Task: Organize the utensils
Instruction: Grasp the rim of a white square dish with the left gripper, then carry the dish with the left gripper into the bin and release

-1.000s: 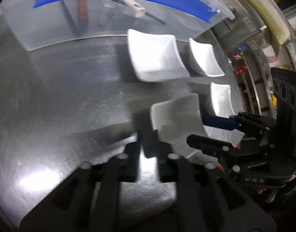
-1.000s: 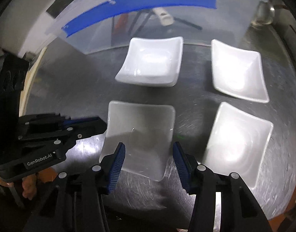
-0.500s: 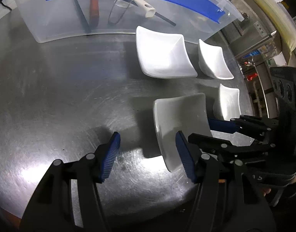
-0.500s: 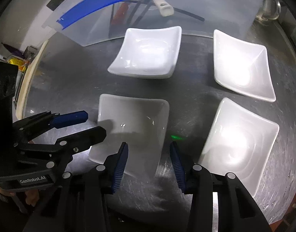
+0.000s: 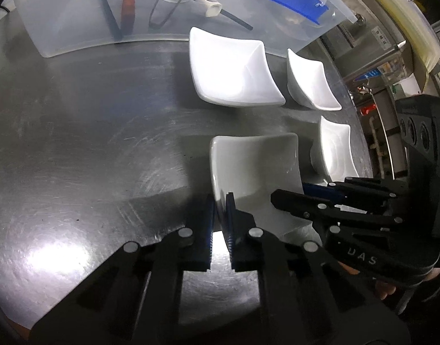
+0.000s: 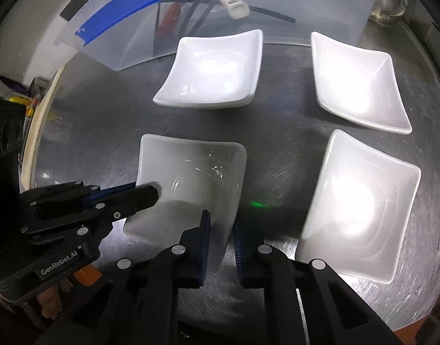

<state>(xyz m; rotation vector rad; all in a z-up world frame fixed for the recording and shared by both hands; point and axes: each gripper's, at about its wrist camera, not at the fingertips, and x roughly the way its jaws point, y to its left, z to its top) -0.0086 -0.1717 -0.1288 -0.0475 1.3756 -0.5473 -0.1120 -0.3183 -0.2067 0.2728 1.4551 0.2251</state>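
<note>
The right tongs (image 6: 221,230) are closing on the near right rim of a white square dish (image 6: 191,178), which sits between their pads. The left tongs (image 6: 142,194) nip its left rim. Three more dishes lie beyond and rightward on the desk (image 6: 105,120).

Dishes (image 6: 211,69): four on counter (image 6: 280,120), two rows of two.
Bin (image 6: 277,5): behind far row, utensils (image 6: 202,11) inside.

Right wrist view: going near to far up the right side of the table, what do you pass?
Near right white dish → far right white dish → glass mug at the far corner, beside the clear plastic bin.
</note>
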